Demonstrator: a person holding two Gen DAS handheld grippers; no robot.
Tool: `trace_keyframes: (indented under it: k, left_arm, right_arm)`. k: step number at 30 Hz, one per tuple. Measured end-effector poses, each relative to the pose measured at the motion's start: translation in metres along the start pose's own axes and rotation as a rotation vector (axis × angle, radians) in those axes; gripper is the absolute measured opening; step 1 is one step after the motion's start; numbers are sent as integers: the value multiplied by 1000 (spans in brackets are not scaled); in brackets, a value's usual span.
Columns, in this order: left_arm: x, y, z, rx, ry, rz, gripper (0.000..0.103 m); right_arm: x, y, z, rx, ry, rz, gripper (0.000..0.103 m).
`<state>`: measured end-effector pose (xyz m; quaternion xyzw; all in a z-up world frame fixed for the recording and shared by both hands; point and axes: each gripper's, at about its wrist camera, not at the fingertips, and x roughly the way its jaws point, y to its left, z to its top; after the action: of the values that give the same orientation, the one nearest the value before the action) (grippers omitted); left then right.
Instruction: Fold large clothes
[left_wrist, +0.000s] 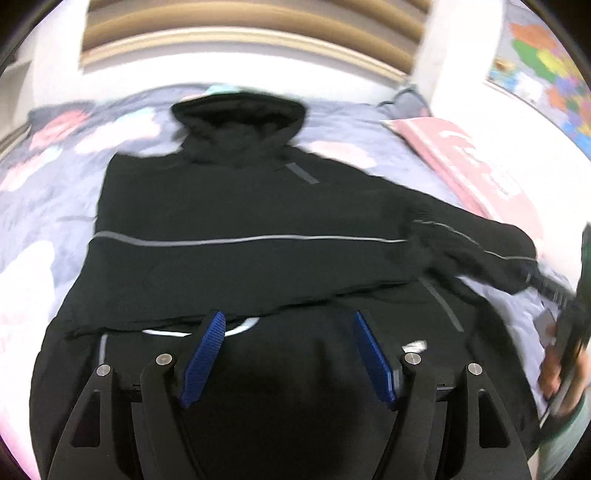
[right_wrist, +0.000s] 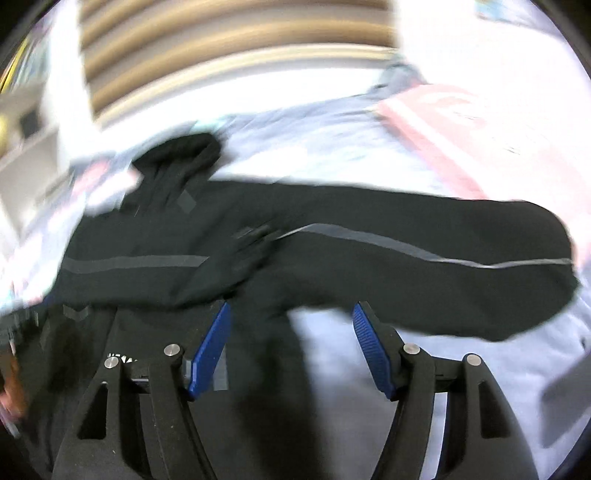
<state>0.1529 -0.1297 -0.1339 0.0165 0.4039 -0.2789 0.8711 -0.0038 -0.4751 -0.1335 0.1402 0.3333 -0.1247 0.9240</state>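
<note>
The left hand-held gripper (left_wrist: 286, 334) hovers over the near hem of a black hooded jacket (left_wrist: 243, 206), its blue-padded fingers (left_wrist: 203, 358) spread wide with nothing between them. The right hand-held gripper (right_wrist: 291, 328) is likewise wide and empty, poised over the spot where the jacket's right sleeve (right_wrist: 424, 254) leaves the body, one finger above black cloth, the other above bare bedding. In the left wrist view the person's right hand (left_wrist: 557, 365) shows just beyond the sleeve cuff, wrapped round the dark body of the other tool. The jacket lies on a bed (left_wrist: 44, 177) covered with a lavender sheet printed with pink and white blotches; a pink pillow (left_wrist: 465, 162) sits beside the jacket's right shoulder, against a white wall. Beyond the hood stands a pale wooden headboard (left_wrist: 243, 40) with horizontal ridges, and a colourful map poster (left_wrist: 543, 59) hangs on the wall beyond the pillow. The jacket is spread flat, hood (left_wrist: 240, 110) pointing toward the headboard. A thin grey reflective stripe (left_wrist: 236, 242) crosses the chest and runs on along the sleeve, which stretches out sideways toward the pillow side. The other side appears already folded in over the body. Both views are motion-blurred, so finer detail is unclear.
</note>
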Motion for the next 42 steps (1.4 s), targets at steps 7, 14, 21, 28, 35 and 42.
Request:
trace_keyframes:
  k: [7,14,21,28,35,42]
  left_arm:
    - [21,-53,-22,76,-14,43,73]
    - [69,-45,-46,25,64,71,73]
    - [75,-57,-52,103,56,137,76]
    - [71,-53,-54,103,48,132,76]
    - [70,-51,-56,93,39,114,76]
    - [68,-48,-57,77,32,90,76]
  right_arm:
    - [-46,-174,18,267,-60,-156,73]
    - [-42,-306,-4,539,-19,-142,76]
    - [-3,-352,-12,708,28,-27,76]
    - [5,-325,-1,580,-14,-77,35]
    - [-42,-277,29,408,-168,38,37]
    - [8,-296,35,496,-54,-27,56]
